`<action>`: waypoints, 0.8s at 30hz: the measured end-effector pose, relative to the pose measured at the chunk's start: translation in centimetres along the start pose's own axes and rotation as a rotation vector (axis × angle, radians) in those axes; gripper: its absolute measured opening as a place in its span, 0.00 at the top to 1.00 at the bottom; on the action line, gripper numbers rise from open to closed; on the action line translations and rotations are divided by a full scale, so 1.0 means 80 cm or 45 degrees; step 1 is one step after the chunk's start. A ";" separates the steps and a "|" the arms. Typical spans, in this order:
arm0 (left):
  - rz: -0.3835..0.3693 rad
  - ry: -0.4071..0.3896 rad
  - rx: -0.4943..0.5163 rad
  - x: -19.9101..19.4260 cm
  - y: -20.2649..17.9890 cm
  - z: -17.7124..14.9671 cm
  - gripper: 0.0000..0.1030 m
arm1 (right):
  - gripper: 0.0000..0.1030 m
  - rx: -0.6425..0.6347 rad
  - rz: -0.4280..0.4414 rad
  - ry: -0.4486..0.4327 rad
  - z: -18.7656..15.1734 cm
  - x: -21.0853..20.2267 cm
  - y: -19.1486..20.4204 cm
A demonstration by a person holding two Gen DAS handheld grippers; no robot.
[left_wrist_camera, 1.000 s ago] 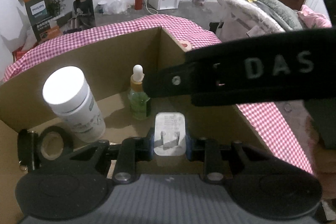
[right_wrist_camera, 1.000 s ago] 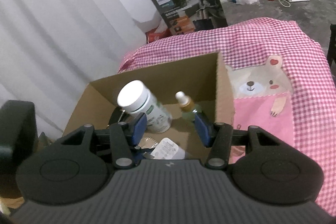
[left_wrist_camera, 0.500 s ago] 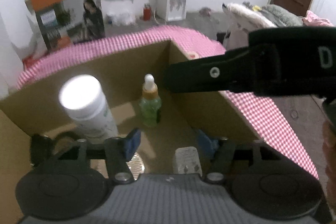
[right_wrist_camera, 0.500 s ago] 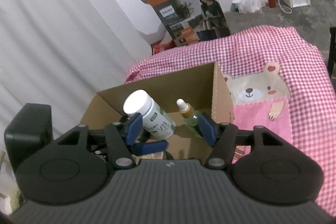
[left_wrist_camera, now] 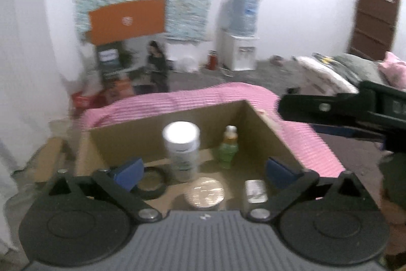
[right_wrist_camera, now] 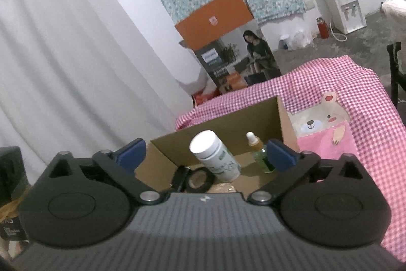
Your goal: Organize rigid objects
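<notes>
Left hand-held gripper (left_wrist_camera: 203,170) hangs above an open cardboard box (left_wrist_camera: 274,136), its blue-padded jaws having just spread to full width with nothing gripped. Below it on the box floor lie a white plug adapter (left_wrist_camera: 255,191), a round silvery lid (left_wrist_camera: 204,192) and a black tape roll (left_wrist_camera: 150,182), while a white-capped bottle (left_wrist_camera: 181,150) and a green dropper bottle (left_wrist_camera: 227,147) stand upright near the back wall. Right hand-held gripper (right_wrist_camera: 205,153) has likewise just opened wide and holds nothing; its view looks down on the same bottle, dropper and tape roll, with part of the box floor hidden behind its body. The box rests on a surface draped in a pink checked cloth (right_wrist_camera: 330,83) bearing a bear design. The left view is blurred.
</notes>
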State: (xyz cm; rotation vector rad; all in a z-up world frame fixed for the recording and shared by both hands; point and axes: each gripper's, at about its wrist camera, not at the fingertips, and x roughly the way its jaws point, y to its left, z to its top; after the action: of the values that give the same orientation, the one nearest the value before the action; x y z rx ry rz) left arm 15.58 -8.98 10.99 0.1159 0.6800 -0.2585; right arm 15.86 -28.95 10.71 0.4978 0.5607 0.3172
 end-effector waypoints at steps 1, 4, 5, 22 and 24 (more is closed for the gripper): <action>0.041 -0.010 -0.008 -0.005 0.002 -0.001 0.00 | 0.01 -0.013 -0.016 -0.015 -0.003 -0.004 0.007; 0.119 -0.010 -0.003 -0.014 0.006 -0.004 0.00 | 0.01 -0.055 -0.081 -0.031 -0.011 -0.013 0.031; 0.135 -0.011 0.005 -0.016 0.006 -0.006 0.00 | 0.01 -0.073 -0.108 -0.033 -0.013 -0.015 0.040; 0.249 0.090 -0.152 -0.032 0.079 -0.065 0.00 | 0.01 -0.372 -0.535 0.064 -0.092 -0.004 0.102; 0.268 0.132 -0.185 -0.028 0.089 -0.074 0.00 | 0.01 -0.357 -0.497 0.156 -0.103 0.013 0.098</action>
State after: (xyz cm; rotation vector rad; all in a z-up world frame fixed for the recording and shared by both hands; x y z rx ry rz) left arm 12.25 -0.56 8.00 0.0612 0.7810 -0.0002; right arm 10.77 -19.02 8.37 0.0926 0.7053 0.0500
